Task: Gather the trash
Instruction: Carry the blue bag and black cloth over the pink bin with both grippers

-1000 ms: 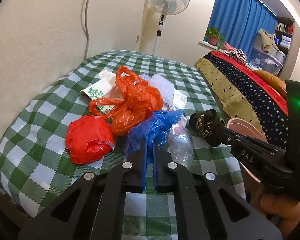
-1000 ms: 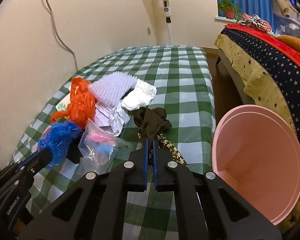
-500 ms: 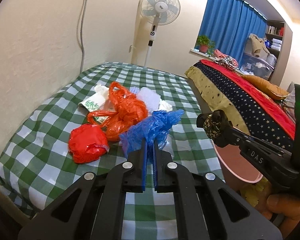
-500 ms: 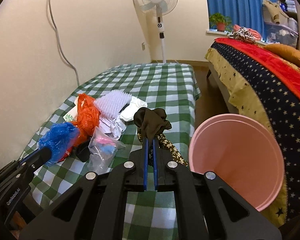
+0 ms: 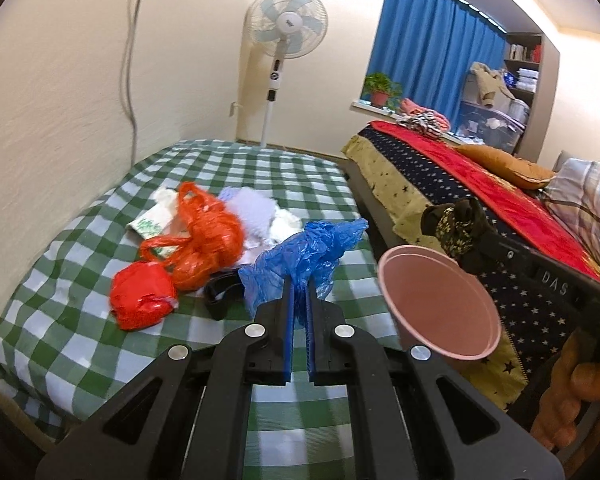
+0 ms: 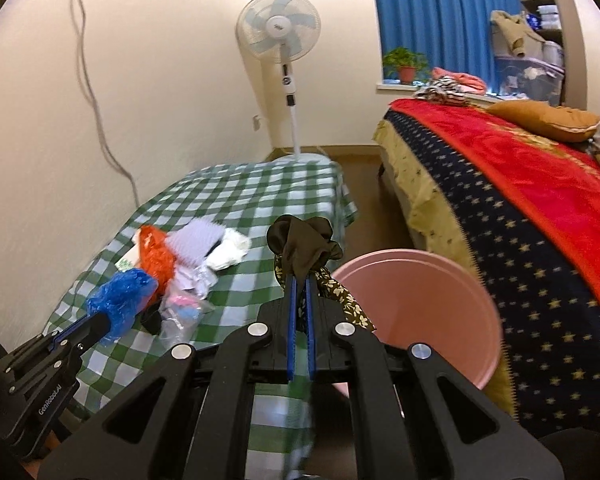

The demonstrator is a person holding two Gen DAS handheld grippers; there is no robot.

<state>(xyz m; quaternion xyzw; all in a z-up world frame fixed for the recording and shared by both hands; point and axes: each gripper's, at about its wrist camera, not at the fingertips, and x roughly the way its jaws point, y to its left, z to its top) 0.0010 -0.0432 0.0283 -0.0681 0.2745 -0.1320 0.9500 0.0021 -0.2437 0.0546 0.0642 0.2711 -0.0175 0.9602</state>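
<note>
My left gripper [image 5: 299, 286] is shut on a crumpled blue plastic bag [image 5: 304, 254] and holds it above the checked bed; it also shows in the right wrist view [image 6: 120, 300]. My right gripper [image 6: 300, 280] is shut on a dark floral cloth [image 6: 302, 246], lifted near the rim of the pink bin [image 6: 432, 280]. The bin [image 5: 436, 304] stands beside the bed. An orange bag [image 5: 204, 240], a red bag [image 5: 142, 294], white and lilac scraps [image 5: 256, 210] and a clear bag [image 6: 180, 312] lie on the bed.
The green checked bed [image 5: 240, 168] runs along the left wall. A second bed with a starred red cover [image 6: 520, 184] stands to the right. A standing fan [image 5: 286, 40] is at the far wall. A black item [image 5: 220, 294] lies by the blue bag.
Both grippers have lifted and pulled back from the pile with their items. The blue bag and the dark cloth are off the bed, and the pink bin now shows nearer both.
</note>
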